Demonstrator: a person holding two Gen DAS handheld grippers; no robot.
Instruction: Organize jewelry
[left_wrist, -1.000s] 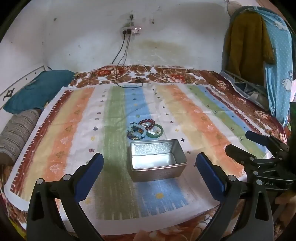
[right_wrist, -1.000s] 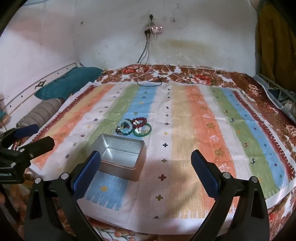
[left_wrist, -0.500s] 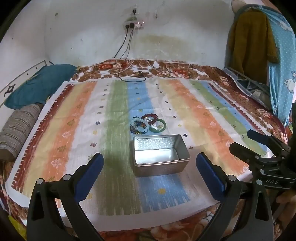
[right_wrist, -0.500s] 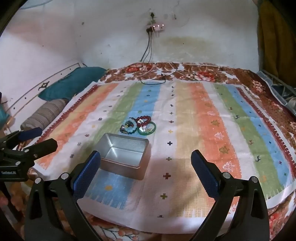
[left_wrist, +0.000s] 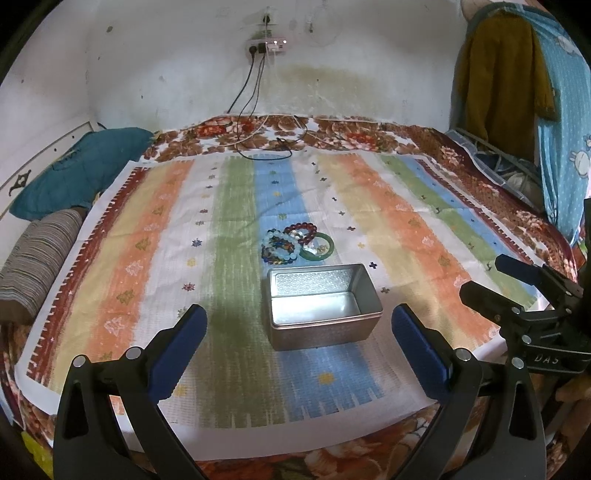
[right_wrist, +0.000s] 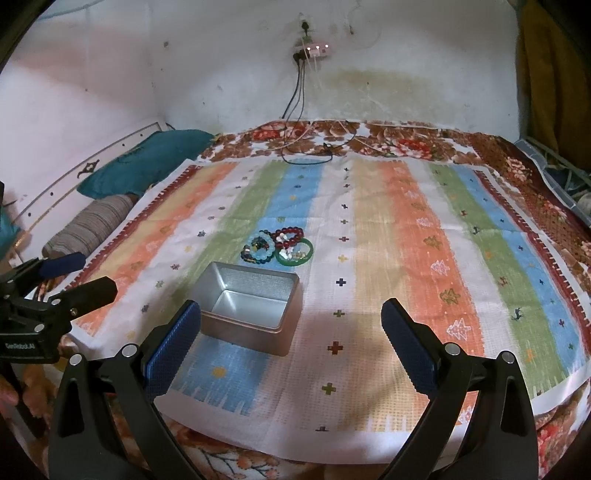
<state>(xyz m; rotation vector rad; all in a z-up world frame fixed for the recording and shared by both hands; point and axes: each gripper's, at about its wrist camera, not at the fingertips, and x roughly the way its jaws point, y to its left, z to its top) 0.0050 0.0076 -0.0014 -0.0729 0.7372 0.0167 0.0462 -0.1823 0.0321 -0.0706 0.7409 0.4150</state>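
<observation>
An open, empty metal tin (left_wrist: 323, 308) (right_wrist: 249, 308) sits on a striped cloth over the bed. Just behind it lies a small heap of jewelry: a dark red bead bracelet (left_wrist: 303, 232) (right_wrist: 290, 236), a pale blue bead bracelet (left_wrist: 281, 248) (right_wrist: 260, 248) and a green bangle (left_wrist: 320, 248) (right_wrist: 295, 254). My left gripper (left_wrist: 298, 345) hangs open in front of the tin, nothing between its fingers. My right gripper (right_wrist: 291, 341) is open too, to the tin's right, and appears at the right edge of the left wrist view as the right gripper (left_wrist: 515, 284).
A teal pillow (left_wrist: 74, 171) and a striped bolster (left_wrist: 35, 258) lie at the bed's left side. Cables (left_wrist: 266, 146) run from a wall socket onto the far end. Clothes (left_wrist: 517, 85) hang at the right.
Both views have crept forward and tilted slightly, so the tin and the jewelry sit lower and a bit larger in frame. Both grippers stay open.
</observation>
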